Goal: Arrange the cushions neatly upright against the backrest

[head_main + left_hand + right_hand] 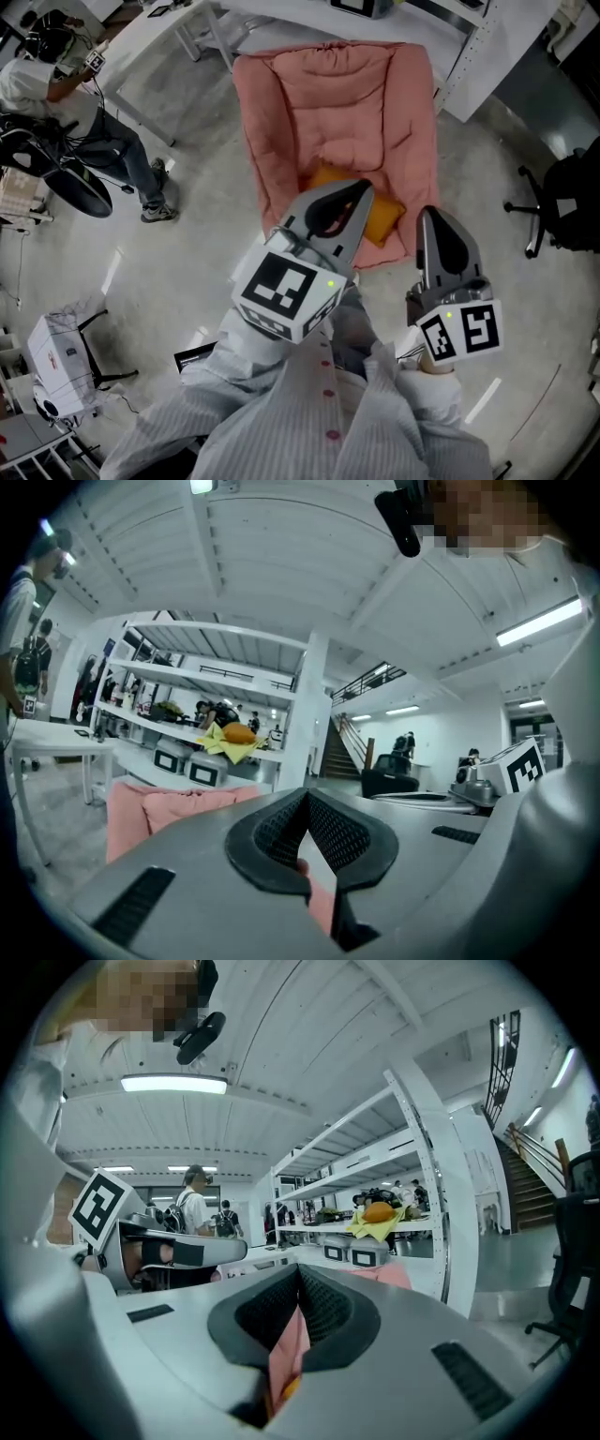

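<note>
A pink padded lounge chair (337, 103) lies on the floor ahead of me, its backrest at the far end. On its seat an orange cushion (386, 219) lies flat, partly hidden behind my left gripper (360, 189). That gripper hovers over the seat's front with its jaws shut and empty. My right gripper (430, 217) hangs beside the chair's right front edge, also shut and empty. In the left gripper view the shut left gripper (306, 795) points level over the pink chair (159, 808). In the right gripper view pink padding (289, 1349) shows below the closed right gripper (300, 1275).
A seated person (56, 89) is at the far left beside a white table (159, 47). A black office chair (562, 202) stands on the right. White shelving (497, 47) rises behind the chair. A white box (58, 352) sits at the lower left.
</note>
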`<state>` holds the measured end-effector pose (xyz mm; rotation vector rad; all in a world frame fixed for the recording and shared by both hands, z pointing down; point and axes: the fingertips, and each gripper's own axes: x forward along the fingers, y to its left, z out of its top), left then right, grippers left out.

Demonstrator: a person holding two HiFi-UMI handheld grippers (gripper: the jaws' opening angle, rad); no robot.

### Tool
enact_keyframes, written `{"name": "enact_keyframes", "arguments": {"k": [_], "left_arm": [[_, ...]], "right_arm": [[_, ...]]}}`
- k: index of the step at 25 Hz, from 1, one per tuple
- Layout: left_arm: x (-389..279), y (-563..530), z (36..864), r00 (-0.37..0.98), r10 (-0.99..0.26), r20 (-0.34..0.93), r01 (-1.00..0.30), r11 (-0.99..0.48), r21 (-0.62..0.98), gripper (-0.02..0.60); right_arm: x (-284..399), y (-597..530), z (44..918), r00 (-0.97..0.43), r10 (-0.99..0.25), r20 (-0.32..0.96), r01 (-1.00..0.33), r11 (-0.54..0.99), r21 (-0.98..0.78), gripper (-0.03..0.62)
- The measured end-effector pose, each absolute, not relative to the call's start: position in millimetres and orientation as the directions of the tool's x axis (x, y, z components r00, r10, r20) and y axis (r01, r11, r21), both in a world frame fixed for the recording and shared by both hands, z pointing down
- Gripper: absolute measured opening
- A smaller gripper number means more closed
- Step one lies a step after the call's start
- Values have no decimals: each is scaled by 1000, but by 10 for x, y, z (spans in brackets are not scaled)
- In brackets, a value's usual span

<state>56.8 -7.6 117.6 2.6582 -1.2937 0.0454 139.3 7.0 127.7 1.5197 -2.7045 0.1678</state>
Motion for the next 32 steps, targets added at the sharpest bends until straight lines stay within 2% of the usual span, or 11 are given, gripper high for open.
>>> {"name": "enact_keyframes", "arguments": {"k": [7,14,32], "left_arm": [[754,-591,1224,543,-831,117,-837,-526,152,9],[659,-860,1319,495,-856,148,-868,-477,140,9],[228,-1284,1957,492,-824,279,-870,-468,154,9]], "right_arm": [[1623,-462,1316,-594,-798,99,-804,590,-69,14],[1592,-760,1409,-622,-774,118,-783,616,-85,14],[1479,-1073,2049,-541,-807,237,-841,519,-151,14]]}}
